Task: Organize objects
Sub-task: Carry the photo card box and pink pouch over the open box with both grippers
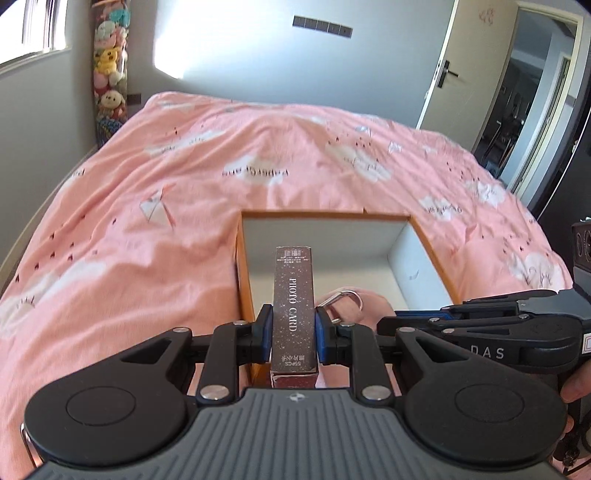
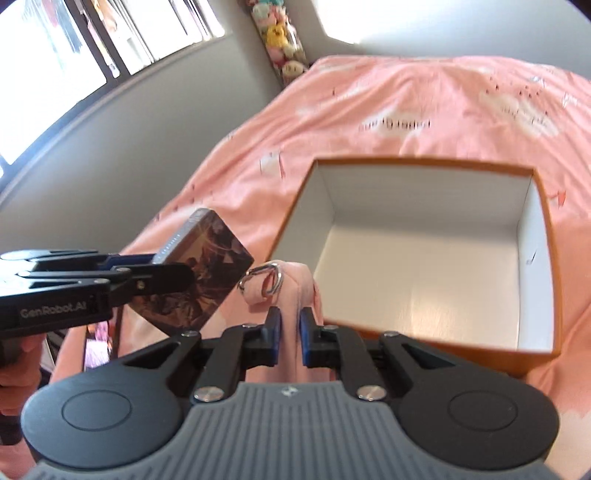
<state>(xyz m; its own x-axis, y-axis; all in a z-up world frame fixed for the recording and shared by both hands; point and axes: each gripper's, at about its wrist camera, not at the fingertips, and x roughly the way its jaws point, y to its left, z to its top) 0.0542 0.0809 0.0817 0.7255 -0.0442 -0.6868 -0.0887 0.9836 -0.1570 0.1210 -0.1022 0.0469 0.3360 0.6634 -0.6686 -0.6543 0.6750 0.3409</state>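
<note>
My left gripper (image 1: 293,332) is shut on a dark brown "PHOTO CARD" box (image 1: 293,295), held upright over the near left corner of an open orange box (image 1: 436,254) with a white inside. The right wrist view shows the card box (image 2: 210,266) and left gripper (image 2: 162,266) at the left. My right gripper (image 2: 290,332) is shut on a pink fabric item (image 2: 295,291) with a metal ring (image 2: 264,282), just in front of the orange box (image 2: 550,236). The ring (image 1: 345,299) and right gripper (image 1: 406,319) show in the left view.
The orange box sits on a bed with a pink patterned cover (image 1: 184,177). A column of plush toys (image 1: 109,70) stands in the far corner by a window (image 1: 29,29). An open door (image 1: 480,74) is at the far right.
</note>
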